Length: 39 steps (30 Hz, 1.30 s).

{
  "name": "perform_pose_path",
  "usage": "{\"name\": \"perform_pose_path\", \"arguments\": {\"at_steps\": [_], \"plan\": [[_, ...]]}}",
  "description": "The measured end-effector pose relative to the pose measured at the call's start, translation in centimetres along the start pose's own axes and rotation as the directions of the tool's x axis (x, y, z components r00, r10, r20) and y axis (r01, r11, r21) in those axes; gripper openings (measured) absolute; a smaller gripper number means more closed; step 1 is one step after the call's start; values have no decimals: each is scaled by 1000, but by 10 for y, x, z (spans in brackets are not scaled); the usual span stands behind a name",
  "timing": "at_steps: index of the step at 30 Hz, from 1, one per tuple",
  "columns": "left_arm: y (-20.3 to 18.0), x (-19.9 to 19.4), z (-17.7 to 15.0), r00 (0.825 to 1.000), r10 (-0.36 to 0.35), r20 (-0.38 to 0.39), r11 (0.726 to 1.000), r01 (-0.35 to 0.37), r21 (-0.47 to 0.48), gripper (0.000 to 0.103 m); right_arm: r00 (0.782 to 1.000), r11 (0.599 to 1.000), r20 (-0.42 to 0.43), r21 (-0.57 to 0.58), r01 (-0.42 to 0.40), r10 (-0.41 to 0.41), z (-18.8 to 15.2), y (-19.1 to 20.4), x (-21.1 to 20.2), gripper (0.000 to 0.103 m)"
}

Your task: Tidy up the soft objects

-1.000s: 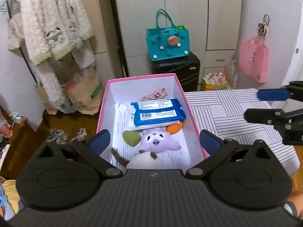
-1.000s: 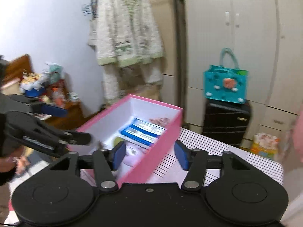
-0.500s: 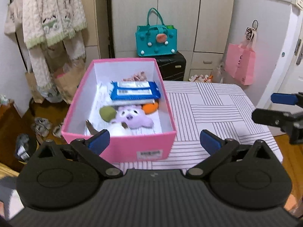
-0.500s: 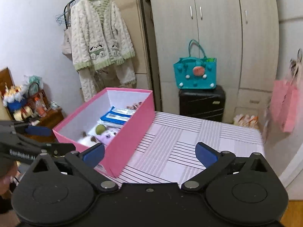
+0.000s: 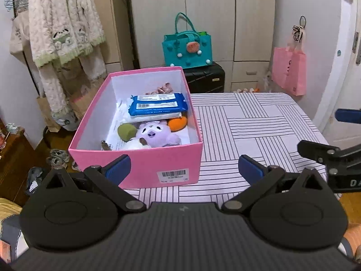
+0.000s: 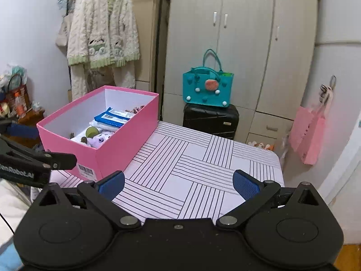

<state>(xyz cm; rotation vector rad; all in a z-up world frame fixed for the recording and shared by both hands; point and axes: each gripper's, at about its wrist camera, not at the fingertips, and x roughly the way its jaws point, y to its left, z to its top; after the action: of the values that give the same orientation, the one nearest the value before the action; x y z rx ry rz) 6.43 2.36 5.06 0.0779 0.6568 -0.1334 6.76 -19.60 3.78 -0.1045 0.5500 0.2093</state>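
A pink box [image 5: 144, 169] is shown at the left end of the table [image 5: 259, 122], which is covered by a striped cloth. Inside the box are seen a purple plush toy [image 5: 155, 134], a green soft ball [image 5: 125, 131], an orange soft toy [image 5: 178, 123] and a blue wipes pack [image 5: 158, 105]. The left hand-held gripper [image 5: 183, 168] is held with jaws spread before the box, nothing between them. The right hand-held gripper [image 6: 178, 183] is likewise spread wide and empty above the bare cloth.
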Motion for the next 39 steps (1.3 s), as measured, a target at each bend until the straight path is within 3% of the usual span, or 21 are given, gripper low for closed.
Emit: {"name": "perform_pose_path", "arguments": {"at_steps": [7,12,23,26,39], "plan": [[2,-6,-9,999,37,10,999,-36,-23,103,999,987,0,157,31,-32,-12,-8,-12,103],[5,-7,-11,999,47,14,998,-47,-34,103,998,979,10,191,63,-66,-21,-4,-19,103],[-2,-7,-16,999,33,25,999,-32,-28,103,991,979,6,155,130,-133,-23,5,-19,103],[-5,-9,-16,998,57,32,998,-55,-34,103,987,981,17,115,156,-159,-20,10,-24,103],[-10,-16,-21,997,55,45,998,-56,25,103,983,975,-15,125,182,-182,-23,11,-18,103]]}}
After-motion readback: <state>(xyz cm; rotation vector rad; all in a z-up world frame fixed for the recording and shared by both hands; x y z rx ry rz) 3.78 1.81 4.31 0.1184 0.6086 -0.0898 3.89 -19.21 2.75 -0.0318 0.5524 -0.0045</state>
